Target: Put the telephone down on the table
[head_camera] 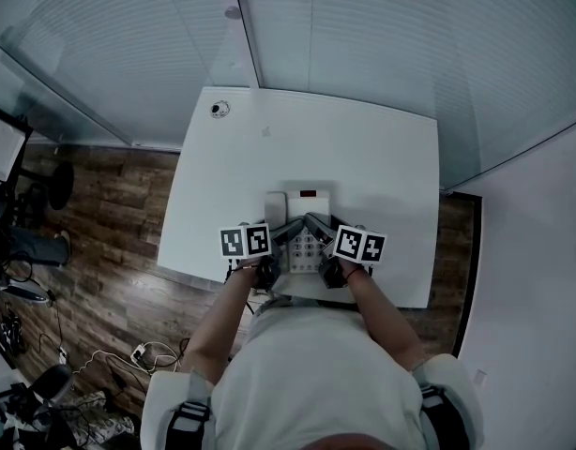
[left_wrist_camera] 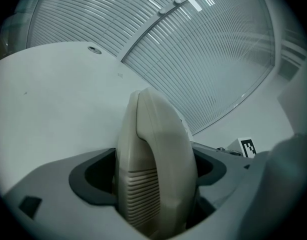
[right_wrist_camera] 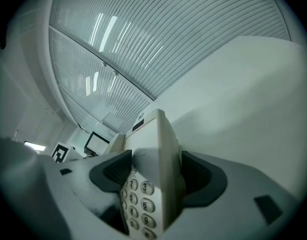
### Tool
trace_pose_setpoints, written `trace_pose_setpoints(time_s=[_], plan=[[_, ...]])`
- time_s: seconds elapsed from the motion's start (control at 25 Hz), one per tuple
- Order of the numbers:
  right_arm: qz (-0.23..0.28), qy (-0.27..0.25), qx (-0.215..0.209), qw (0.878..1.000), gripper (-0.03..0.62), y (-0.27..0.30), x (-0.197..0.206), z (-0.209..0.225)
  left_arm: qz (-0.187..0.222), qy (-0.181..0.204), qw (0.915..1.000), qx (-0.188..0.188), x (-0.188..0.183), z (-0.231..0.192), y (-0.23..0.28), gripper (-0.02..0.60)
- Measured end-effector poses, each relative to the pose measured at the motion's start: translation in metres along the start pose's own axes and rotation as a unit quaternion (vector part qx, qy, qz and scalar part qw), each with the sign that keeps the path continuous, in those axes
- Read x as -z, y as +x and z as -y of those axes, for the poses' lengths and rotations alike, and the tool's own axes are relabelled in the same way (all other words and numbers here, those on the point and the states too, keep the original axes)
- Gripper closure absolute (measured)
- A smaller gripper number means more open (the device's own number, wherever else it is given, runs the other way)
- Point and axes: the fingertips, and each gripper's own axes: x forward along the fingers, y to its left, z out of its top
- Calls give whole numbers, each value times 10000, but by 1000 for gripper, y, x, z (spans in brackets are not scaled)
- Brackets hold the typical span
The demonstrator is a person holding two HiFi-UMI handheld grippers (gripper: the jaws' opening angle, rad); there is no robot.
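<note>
Beige telephone (head_camera: 305, 216) sits at near-edge middle of white tabletop (head_camera: 363, 148); contact with tabletop not discernible. Left hand-held gripper (head_camera: 286, 232) clamped on handset (left_wrist_camera: 156, 159), along telephone's left side. Right hand-held gripper (head_camera: 318, 225) clamped on telephone's right edge, keypad (right_wrist_camera: 138, 204) between jaws. Round grommet (head_camera: 219, 109) at tabletop's far left corner, well apart from telephone.

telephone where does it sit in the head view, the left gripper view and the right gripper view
Head view: the telephone is low centre, near the table's near edge.
Left gripper view: the telephone is bottom centre, clamped between the jaws.
Right gripper view: the telephone is bottom centre, clamped between the jaws.
Shared landmark: the white table, seen in all three.
</note>
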Motion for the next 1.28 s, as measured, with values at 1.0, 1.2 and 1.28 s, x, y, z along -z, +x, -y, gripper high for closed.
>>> trace_pose_setpoints(time_s=[1.0,1.2,1.28], plan=[[282,-827,496,9949,287,-22,16,-11,255,227,9980,-532,22,-4,-35,155],[456,-1041,666,9913,287,-36,21,-17,355,297,9982,-393,28,4,-53,155],[530,-1030,717,9907,287,-41,23,-19,393,343,9980,-365,29,7,-60,155]])
